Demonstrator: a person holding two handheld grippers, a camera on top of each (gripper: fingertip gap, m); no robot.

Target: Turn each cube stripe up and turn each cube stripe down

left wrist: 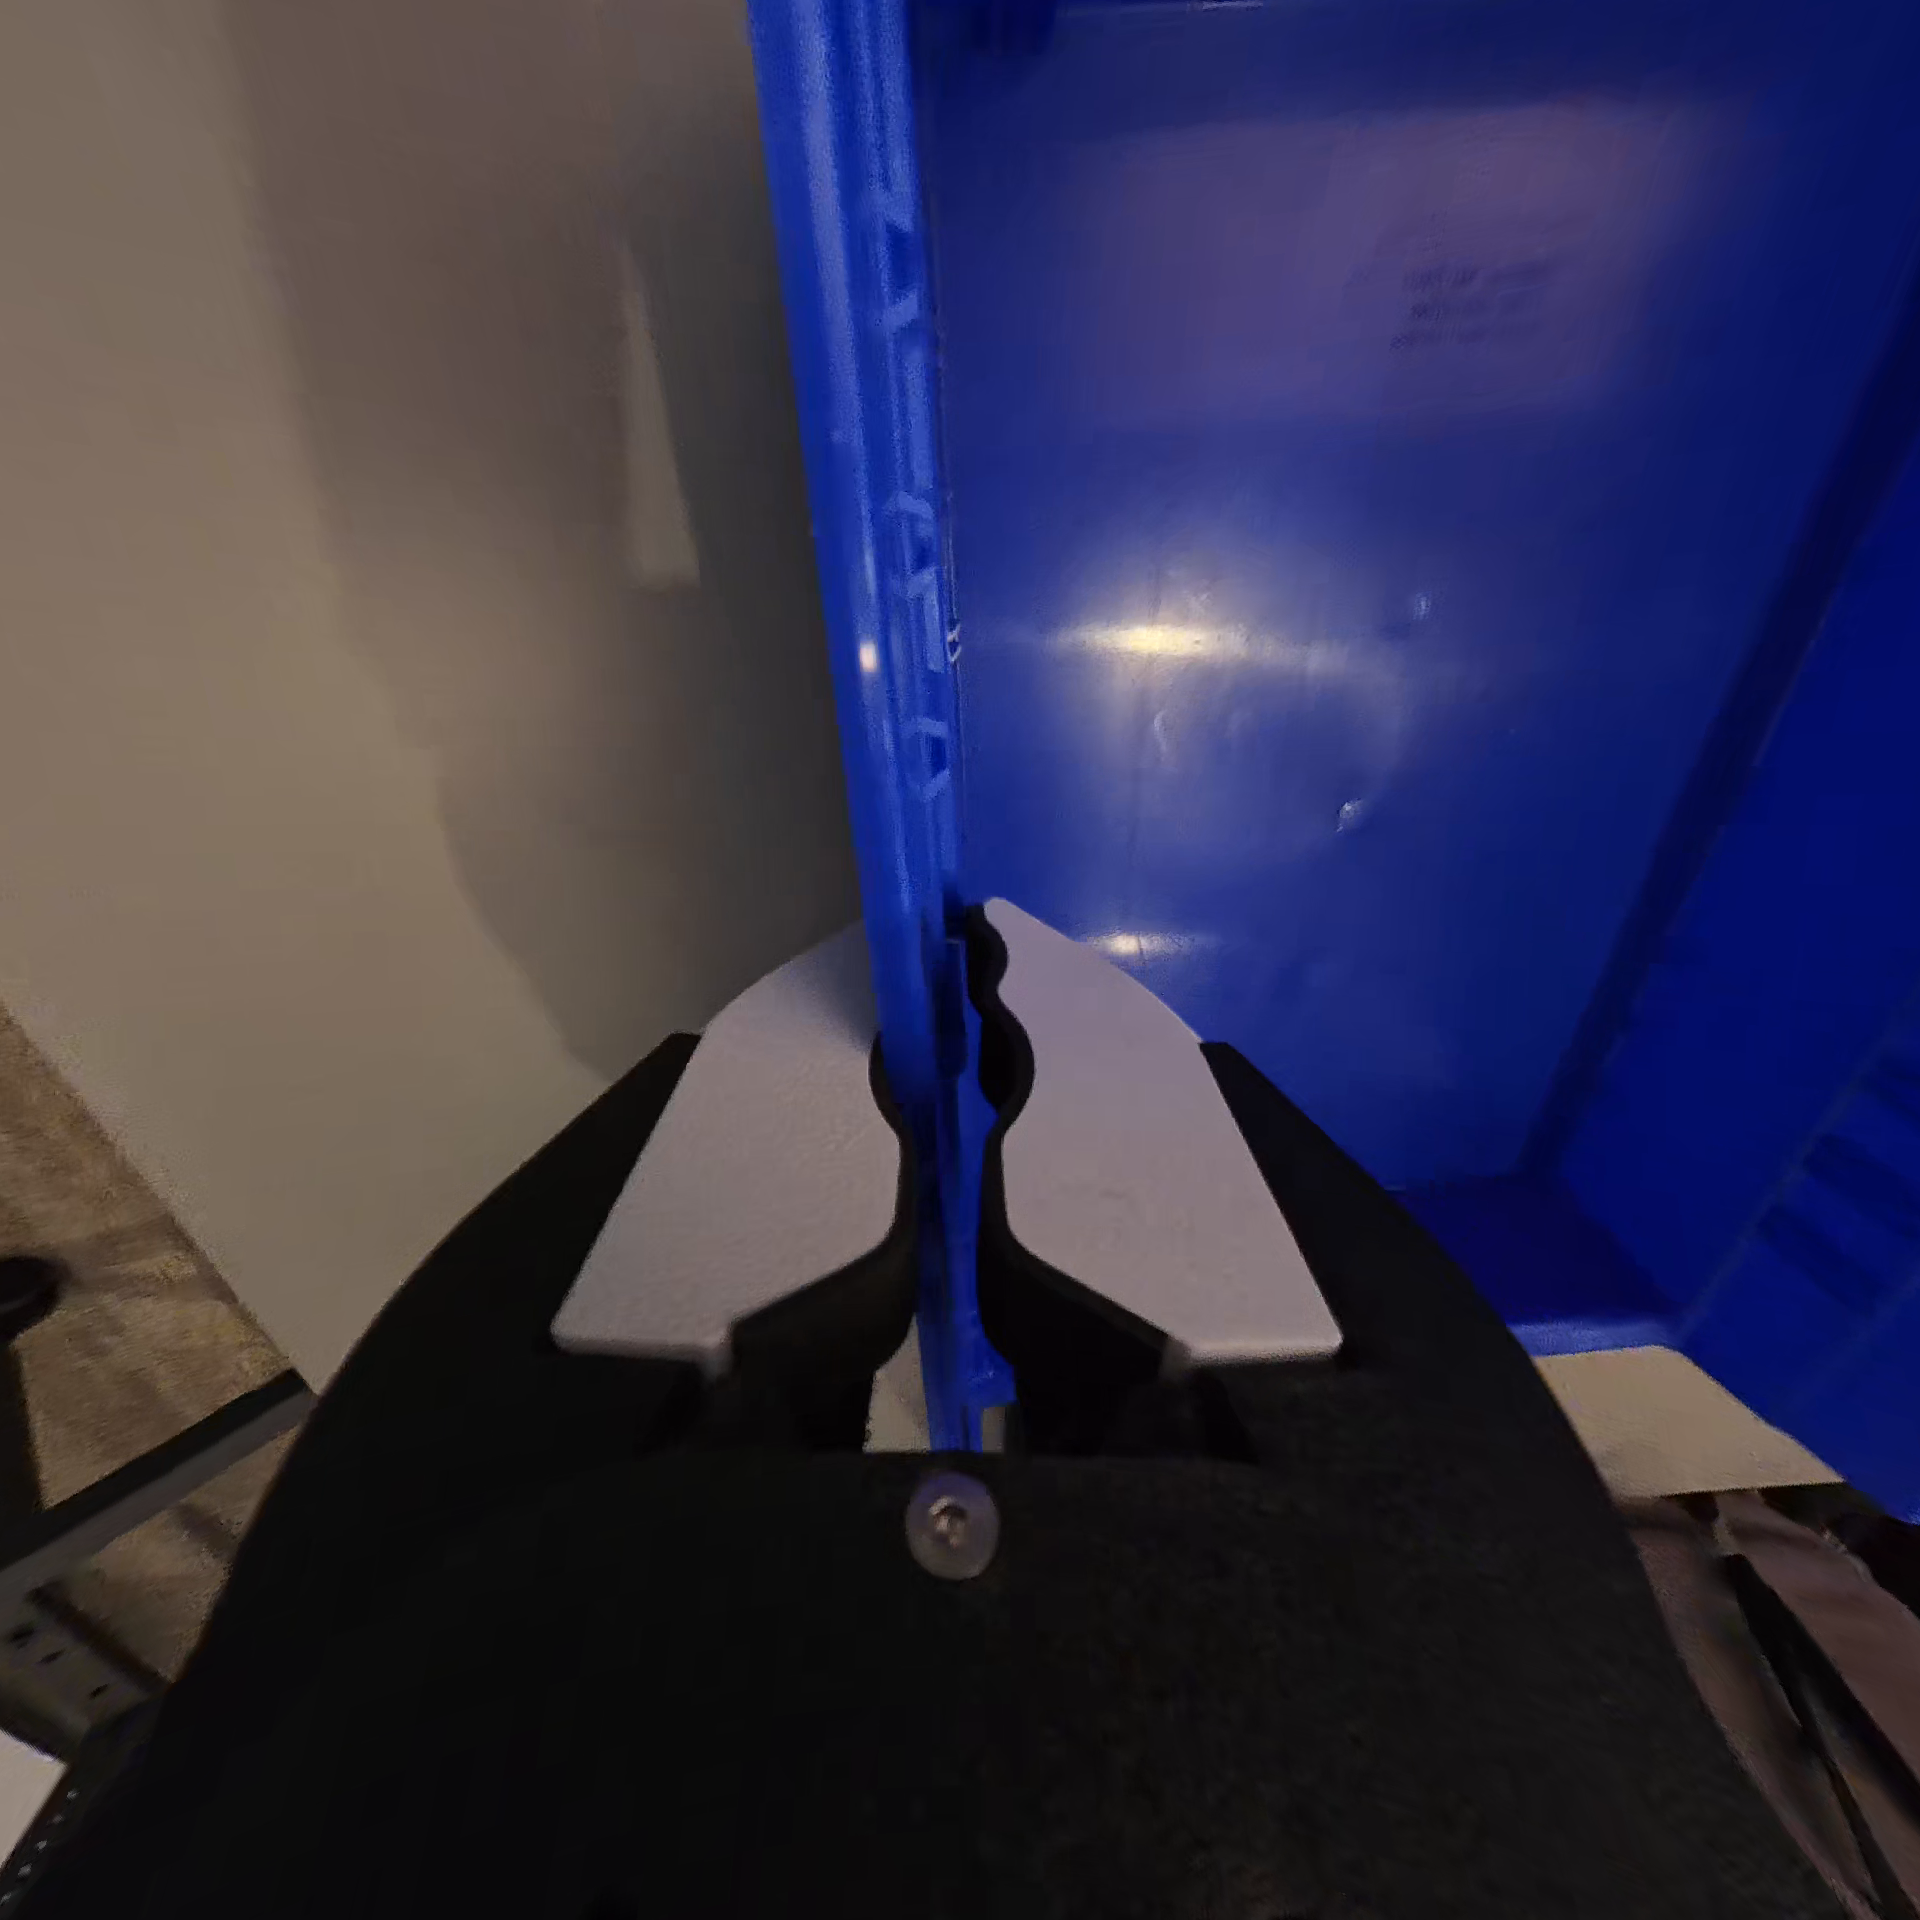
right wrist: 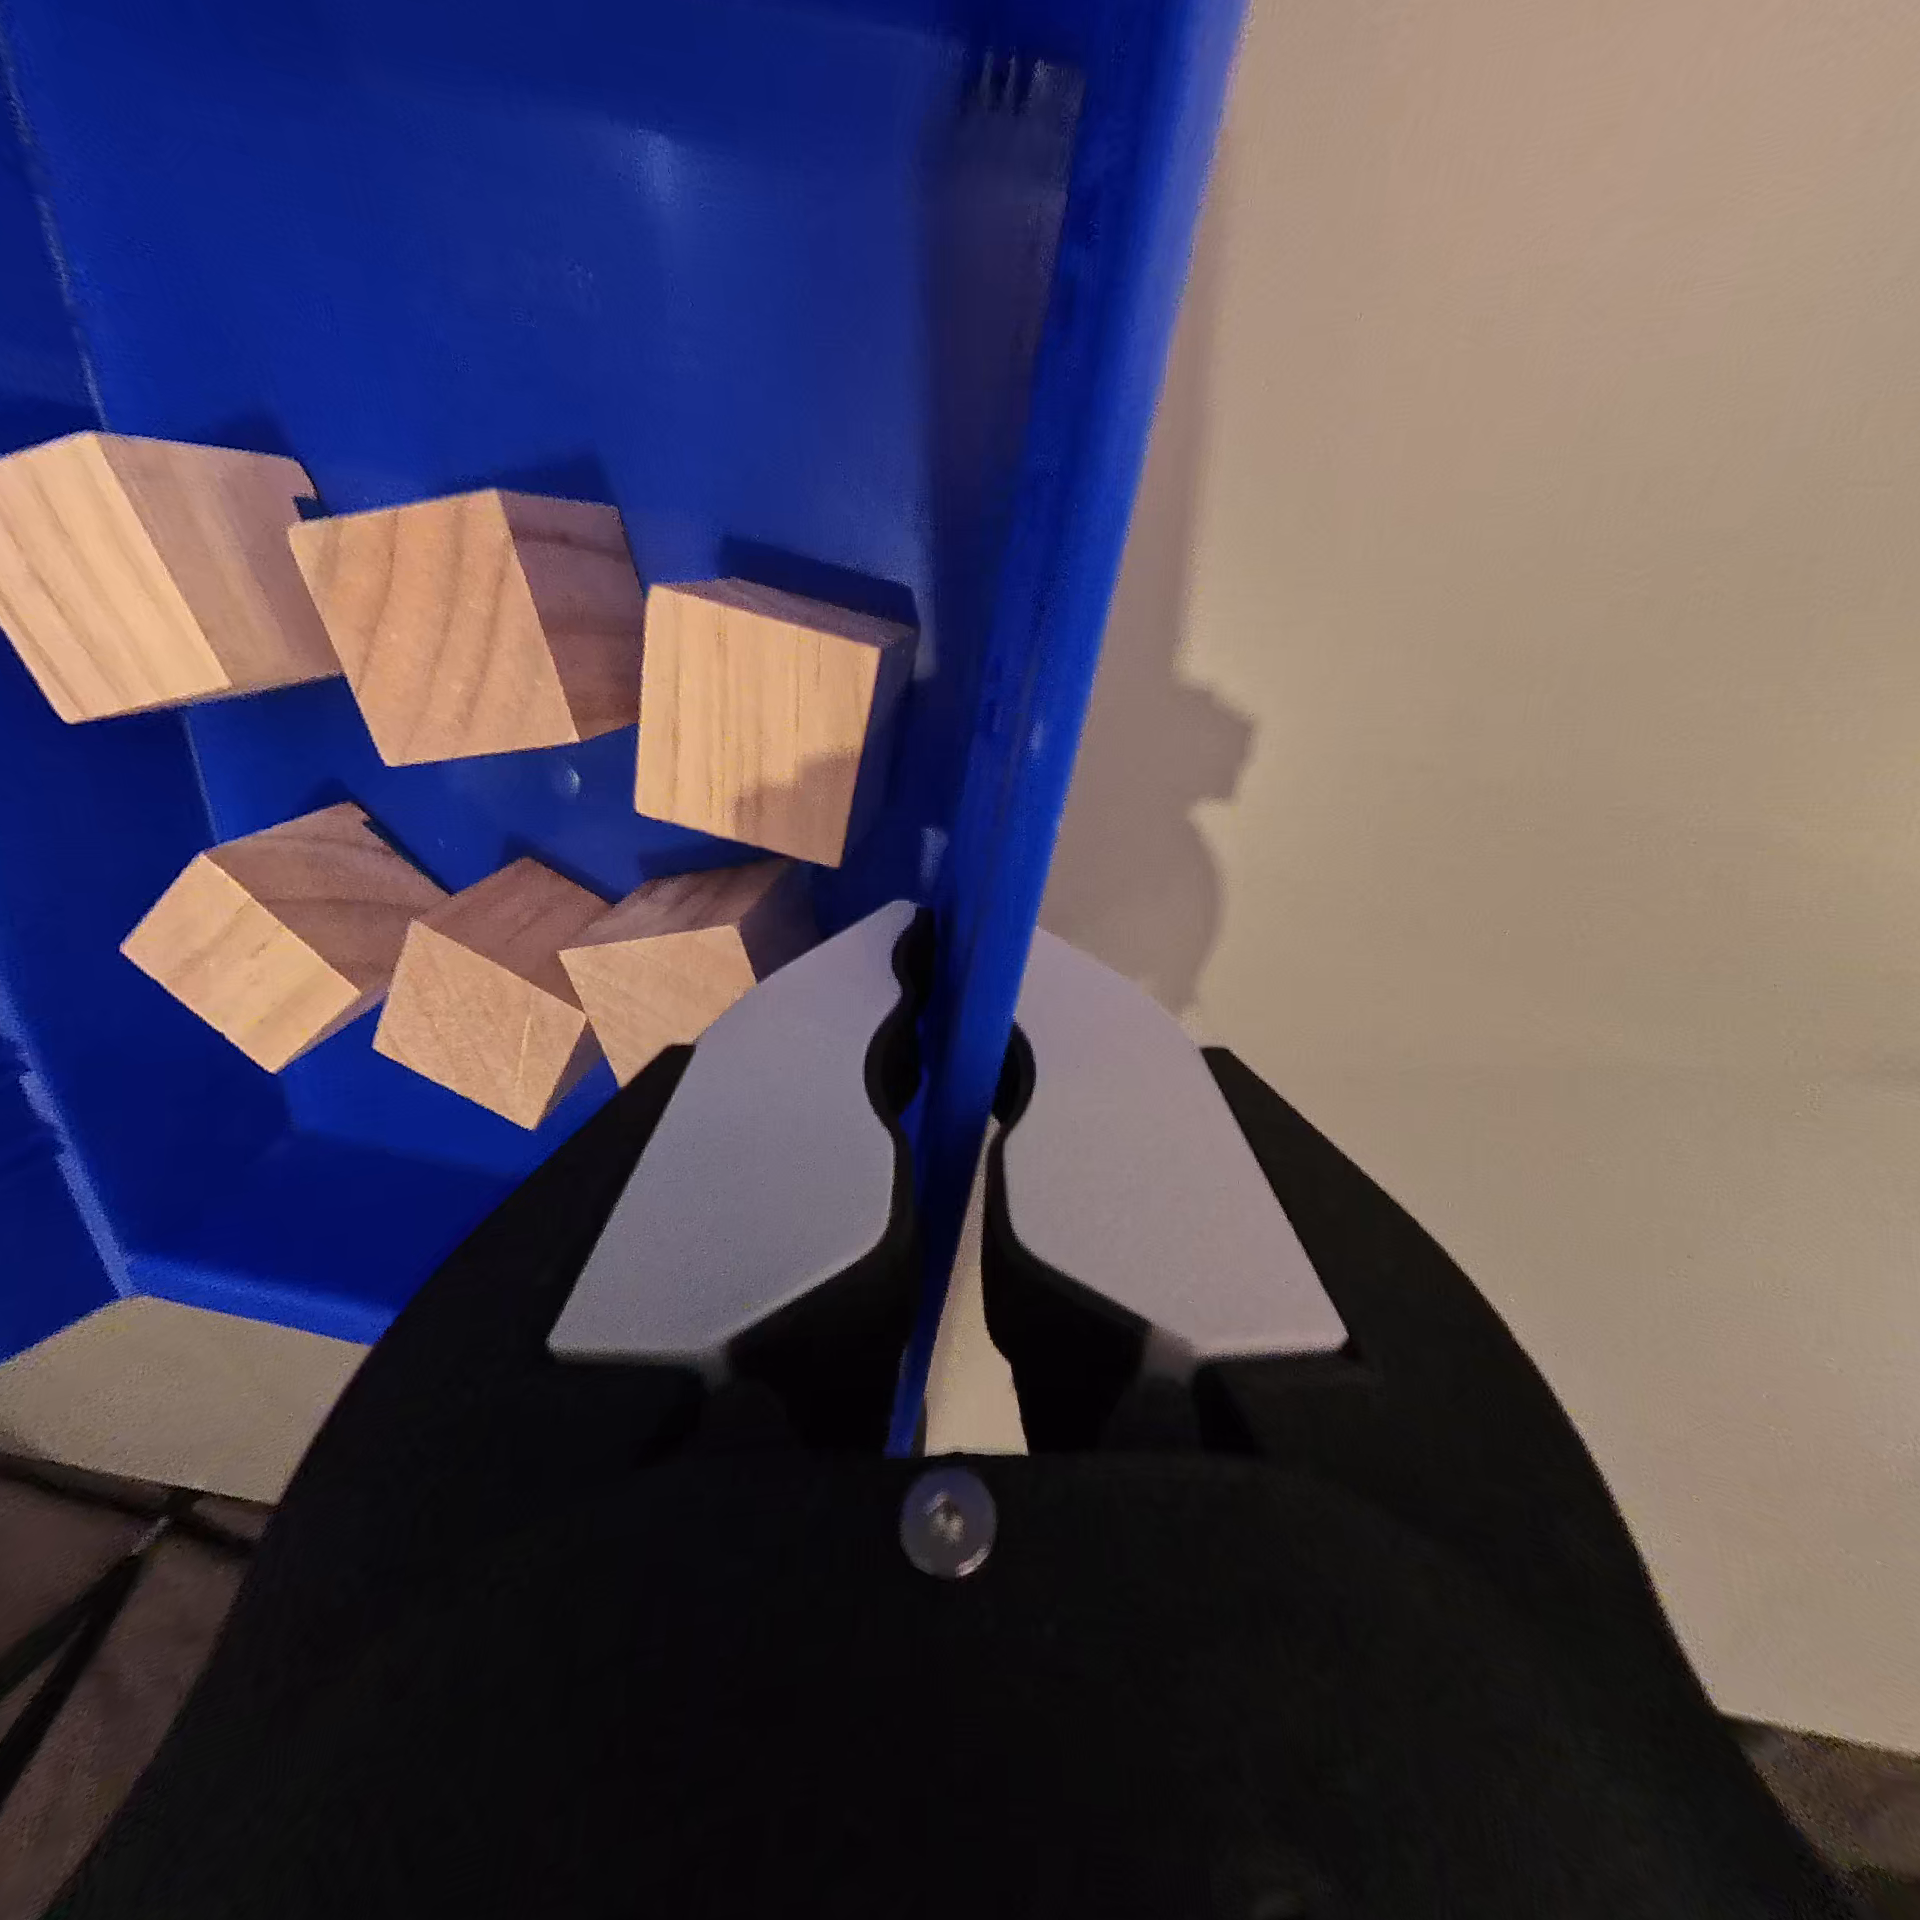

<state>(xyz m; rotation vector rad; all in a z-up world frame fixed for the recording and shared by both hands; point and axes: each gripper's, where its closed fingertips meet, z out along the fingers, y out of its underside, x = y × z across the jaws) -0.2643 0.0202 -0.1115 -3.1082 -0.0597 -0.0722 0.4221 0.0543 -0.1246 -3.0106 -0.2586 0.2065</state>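
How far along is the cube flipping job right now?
Nothing looks turned yet. Both grippers are busy with the blue bin: the left gripper and the right gripper each clamp a side wall. Six wooden cubes lie loose inside, no stripes showing, so every flip remains.

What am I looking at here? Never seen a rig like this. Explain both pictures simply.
There is no robot: a person holds a two-finger gripper in each hand, and each gripper has a camera looking forward along its fingers. One picture comes from the left gripper, the other from the right gripper. The black and grey shapes low in each picture are that gripper's own fingers. Each gripper is shut on a side wall of a blue bin, the left on one wall, the right on the opposite wall. The bin stands on a pale table. Six plain wooden cubes lie loose inside it; no stripe shows on the faces visible here.
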